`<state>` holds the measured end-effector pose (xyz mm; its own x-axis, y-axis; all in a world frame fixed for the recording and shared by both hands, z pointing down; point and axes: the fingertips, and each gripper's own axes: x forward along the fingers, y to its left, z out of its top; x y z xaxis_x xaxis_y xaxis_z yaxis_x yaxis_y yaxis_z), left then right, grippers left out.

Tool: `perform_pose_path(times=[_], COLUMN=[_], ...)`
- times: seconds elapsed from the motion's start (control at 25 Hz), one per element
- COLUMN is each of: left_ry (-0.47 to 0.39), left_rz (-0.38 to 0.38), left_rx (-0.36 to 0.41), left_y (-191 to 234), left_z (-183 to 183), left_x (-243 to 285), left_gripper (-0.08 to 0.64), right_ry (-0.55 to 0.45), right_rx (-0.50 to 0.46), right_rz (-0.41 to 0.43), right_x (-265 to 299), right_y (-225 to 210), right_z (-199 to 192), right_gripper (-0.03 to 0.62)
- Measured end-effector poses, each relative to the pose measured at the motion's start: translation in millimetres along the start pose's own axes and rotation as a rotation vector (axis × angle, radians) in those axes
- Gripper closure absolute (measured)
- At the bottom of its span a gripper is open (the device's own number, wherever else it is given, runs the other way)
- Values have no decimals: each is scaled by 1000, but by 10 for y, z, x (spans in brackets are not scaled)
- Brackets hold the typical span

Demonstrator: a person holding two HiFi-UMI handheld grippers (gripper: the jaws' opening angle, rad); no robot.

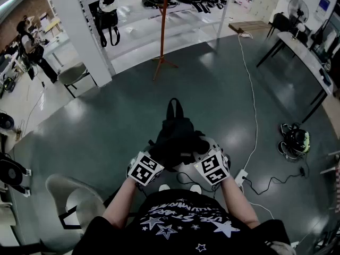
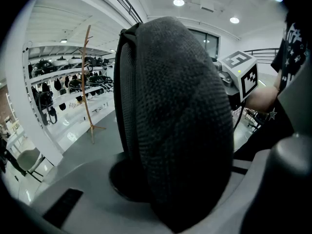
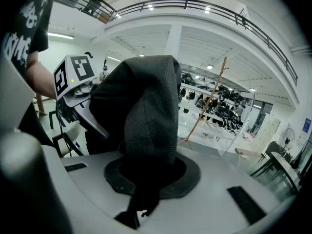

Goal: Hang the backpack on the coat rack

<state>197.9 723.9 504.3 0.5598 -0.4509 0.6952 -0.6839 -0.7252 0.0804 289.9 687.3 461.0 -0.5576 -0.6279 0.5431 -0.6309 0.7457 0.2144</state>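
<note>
Above the floor [image 1: 101, 116], left tongs [image 1: 150, 162] and right tongs [image 1: 207, 161] clench the backpack [image 1: 178, 137], which hides their tips.

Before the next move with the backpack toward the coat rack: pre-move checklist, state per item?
1. Left gripper shut on the backpack: ok.
2. Right gripper shut on the backpack: ok.
3. Top loop free for hanging: ok, it sticks out ahead, away from the person.
4. Coat rack within reach: not ok, it stands well ahead across the floor; walk up first.
5. Path to the rack: ok, bare floor; the white cable runs off to the right of it.
6. Rack free to take the backpack: ok, it looks bare in the left gripper view.
</note>
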Motion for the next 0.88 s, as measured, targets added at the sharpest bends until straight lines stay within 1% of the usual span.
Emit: perform_pose_path(times=[0.12,0.32,0.56,0.68,0.88], left_ry=[-18,-22,-42,-37,-7], left_rz=[11,22,63,66,93], left_rx=[8,24,2,-20,-23], left_y=[176,418,734,889,1163], left_z=[-4,-123,-251,-429,-589], left_x=[-94,-238,-440,-536,-643], left_gripper=[479,479,479,477,477], right_ry=[-4,-23,-26,-25,-20], right_rx=[-8,-19,-62,-85,-98], right_rz=[14,34,63,96,157], right_x=[118,306,595,766,1065], right_y=[54,207,381,563,737], right_z=[128,349,572,658,783], right_gripper=[532,532,532,531,529])
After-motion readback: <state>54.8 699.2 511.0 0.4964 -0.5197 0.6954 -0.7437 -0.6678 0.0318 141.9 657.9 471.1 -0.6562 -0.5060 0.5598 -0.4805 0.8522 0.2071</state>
